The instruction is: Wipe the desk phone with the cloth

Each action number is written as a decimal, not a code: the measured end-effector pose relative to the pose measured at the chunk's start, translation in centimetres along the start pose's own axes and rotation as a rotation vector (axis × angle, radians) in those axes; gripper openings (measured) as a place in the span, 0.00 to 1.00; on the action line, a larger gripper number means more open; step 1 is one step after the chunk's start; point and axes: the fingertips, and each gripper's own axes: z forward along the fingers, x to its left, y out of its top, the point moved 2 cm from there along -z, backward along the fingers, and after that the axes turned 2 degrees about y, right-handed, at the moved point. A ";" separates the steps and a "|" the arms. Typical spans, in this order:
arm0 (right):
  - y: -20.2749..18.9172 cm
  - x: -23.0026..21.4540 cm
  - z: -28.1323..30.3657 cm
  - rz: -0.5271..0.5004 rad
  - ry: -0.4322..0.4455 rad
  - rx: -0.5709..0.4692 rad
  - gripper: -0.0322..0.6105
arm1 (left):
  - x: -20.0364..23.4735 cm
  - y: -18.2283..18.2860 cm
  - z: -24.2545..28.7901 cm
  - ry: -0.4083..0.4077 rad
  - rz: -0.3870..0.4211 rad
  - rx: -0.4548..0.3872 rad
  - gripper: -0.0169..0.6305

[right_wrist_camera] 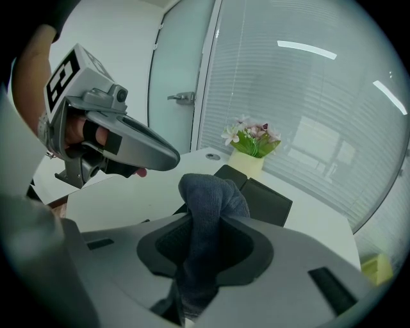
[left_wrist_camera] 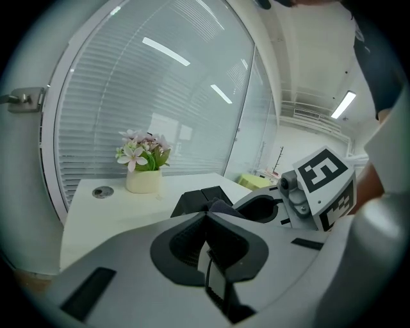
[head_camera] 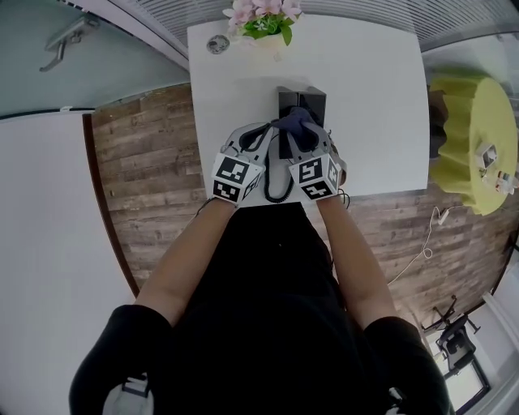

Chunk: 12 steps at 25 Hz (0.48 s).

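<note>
Both grippers hang over the desk's (head_camera: 373, 121) near edge: left gripper (left_wrist_camera: 206, 216) pinched closed on nothing, right gripper (right_wrist_camera: 214, 221) clamping the cloth (right_wrist_camera: 208, 192) just above the phone (head_camera: 312, 101). I see bare desk on either side; flowers (head_camera: 263, 20) stand at the far edge.

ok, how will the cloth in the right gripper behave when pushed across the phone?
Likely floppy: the cloth bunches and folds over above the right gripper, whose jaws are shut on it. Probably light: the texture looks like soft knit, so it should drape over the desk phone and may bunch up.
</note>
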 end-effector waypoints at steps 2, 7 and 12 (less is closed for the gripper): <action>-0.5 0.5 -0.2 0.010 -0.002 0.005 0.22 | -0.2 -0.3 0.0 -0.012 0.000 0.005 0.04; -1.7 1.6 -0.6 0.033 -0.010 0.014 0.22 | -0.7 -1.2 0.0 -0.035 0.001 0.020 0.04; -2.7 2.4 -0.9 0.050 -0.015 0.023 0.22 | -1.0 -2.0 0.1 -0.053 0.009 0.034 0.04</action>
